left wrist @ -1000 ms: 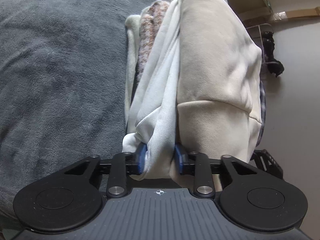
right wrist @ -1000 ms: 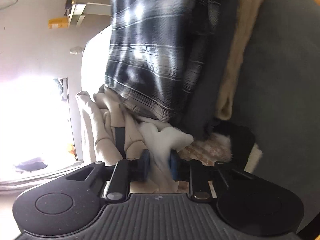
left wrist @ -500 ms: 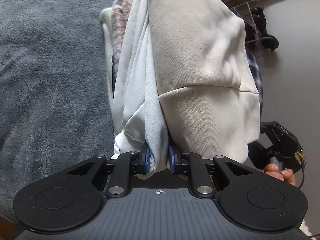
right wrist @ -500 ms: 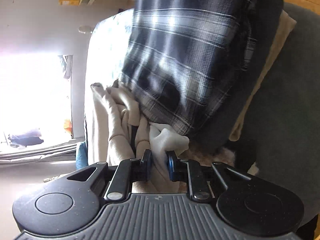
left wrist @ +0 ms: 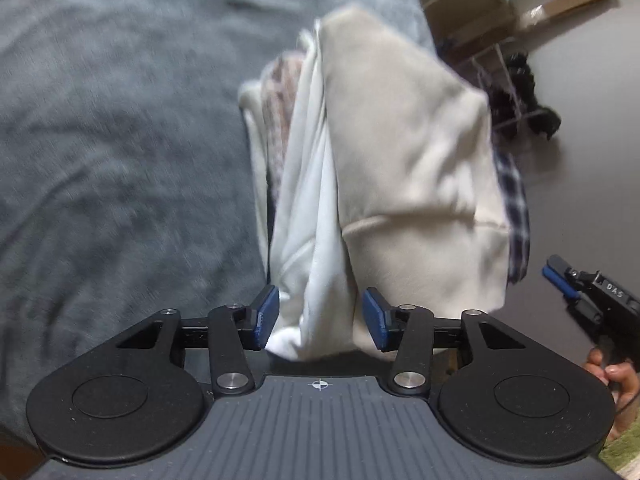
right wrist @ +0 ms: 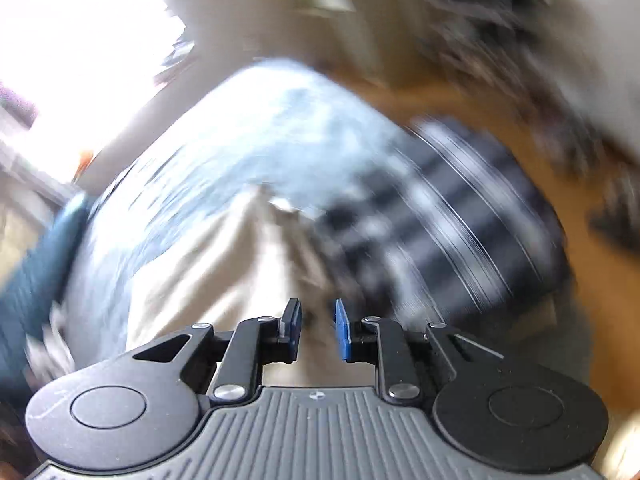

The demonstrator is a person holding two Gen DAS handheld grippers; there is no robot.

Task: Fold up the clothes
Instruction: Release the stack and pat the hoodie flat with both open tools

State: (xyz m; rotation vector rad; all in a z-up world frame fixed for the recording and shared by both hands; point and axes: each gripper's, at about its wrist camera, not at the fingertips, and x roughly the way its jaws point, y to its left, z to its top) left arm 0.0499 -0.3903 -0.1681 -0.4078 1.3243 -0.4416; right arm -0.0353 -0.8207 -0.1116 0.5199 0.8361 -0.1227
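Ahead and left of the tool: grey fleece blanket [left wrist: 120,152]; directly on it, a stack of folded clothes [left wrist: 400,168].

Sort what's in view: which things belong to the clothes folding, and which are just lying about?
Job: cream sweatshirt, white garment, pink knit, plaid shirt.

Lying about: wire rack, black item on it, cardboard strip, shelf unit. The grey blanket is only the surface.

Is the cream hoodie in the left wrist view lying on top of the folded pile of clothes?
Yes, the cream hoodie lies on top of the pile, over the white garment and the plaid shirt peeking out beneath it.
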